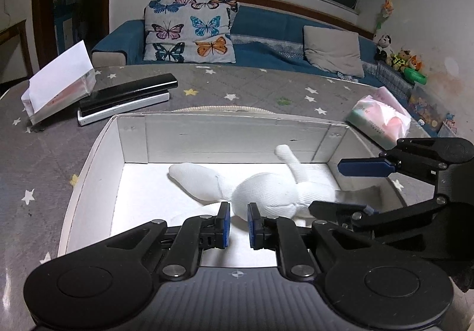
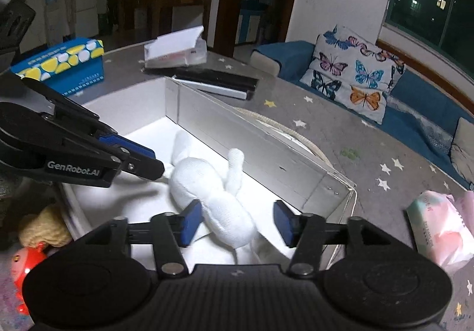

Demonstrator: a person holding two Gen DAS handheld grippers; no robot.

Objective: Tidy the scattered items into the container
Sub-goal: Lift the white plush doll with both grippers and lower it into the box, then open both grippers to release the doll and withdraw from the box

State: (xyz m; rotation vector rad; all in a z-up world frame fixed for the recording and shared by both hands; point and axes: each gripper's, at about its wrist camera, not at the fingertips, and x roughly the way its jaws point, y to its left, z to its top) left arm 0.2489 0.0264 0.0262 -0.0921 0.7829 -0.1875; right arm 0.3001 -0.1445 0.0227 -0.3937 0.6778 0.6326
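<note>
A white cardboard box (image 1: 222, 135) stands on the grey star-patterned cloth. Inside it lies a white plush toy (image 1: 266, 194) with one limb sticking up. My left gripper (image 1: 238, 224) hovers over the box's near side, its blue pads a narrow gap apart and nothing pinched between them. In the right wrist view the left gripper (image 2: 154, 163) ends beside a thin limb of the toy (image 2: 207, 183). My right gripper (image 2: 238, 223) is open, its pads either side of the toy's body without pressing it. It reaches in from the right (image 1: 352, 187). The box wall (image 2: 251, 147) runs behind.
A pink and green tissue pack (image 1: 382, 120) lies right of the box. Stacked black and white remotes (image 1: 127, 97) and a clear case with white paper (image 1: 59, 85) lie behind it. A blue dotted box (image 2: 62, 64), a yellow plush (image 2: 44, 227) and a red toy (image 2: 25, 271) sit to the left.
</note>
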